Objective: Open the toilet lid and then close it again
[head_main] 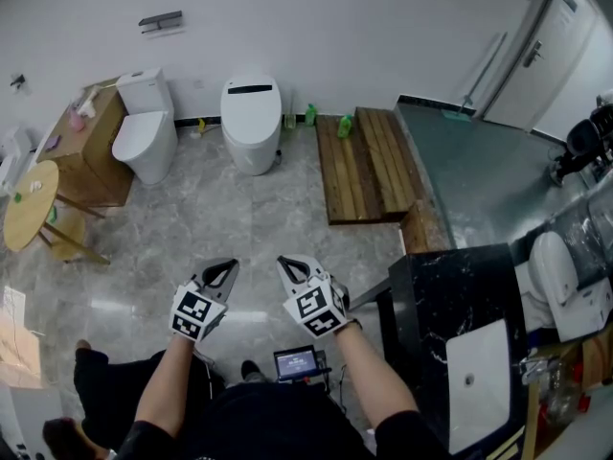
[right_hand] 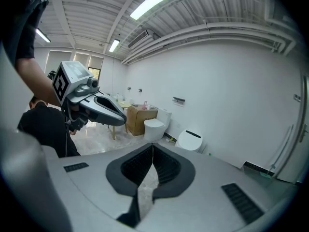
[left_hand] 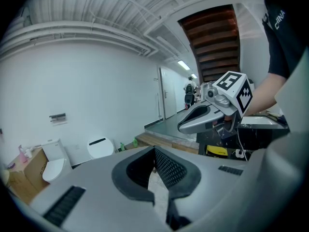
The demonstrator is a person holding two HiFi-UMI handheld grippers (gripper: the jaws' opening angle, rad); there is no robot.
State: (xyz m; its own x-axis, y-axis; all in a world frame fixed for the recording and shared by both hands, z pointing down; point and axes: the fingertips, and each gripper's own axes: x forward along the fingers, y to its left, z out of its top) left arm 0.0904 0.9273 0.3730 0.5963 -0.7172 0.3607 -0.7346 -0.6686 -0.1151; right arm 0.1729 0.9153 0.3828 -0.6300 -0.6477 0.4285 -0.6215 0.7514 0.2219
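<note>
The left hand-held gripper (head_main: 228, 267) has its jaws pressed together with nothing between them. The right hand-held gripper (head_main: 285, 262) is the same, shut tight and empty. The person holds the two side by side, a small gap between them, both tipped slightly down and aimed across the room. Below them, near the person's feet, a small lit screen (head_main: 296, 362) sits low over the grey marble floor (head_main: 220, 218).

Well beyond the jaws, against the white far wall, stands a rounded white toilet (head_main: 252, 147) with a black strip across its top. Its lid (head_main: 251, 106) is down. Neither hand-held gripper is anywhere near it.

To its left stands a second toilet (head_main: 146, 140) with a boxy tank, and next to that a brown cabinet (head_main: 91, 151). A round table (head_main: 29, 207) of pale wood stands in front of the cabinet, at the left edge of the room. To the right of the rounded toilet are two green bottles (head_main: 310, 115) on the floor, then a low wooden platform (head_main: 369, 164). Close by the person's right arm a white basin (head_main: 477, 383) is set in a black marble top.
</note>
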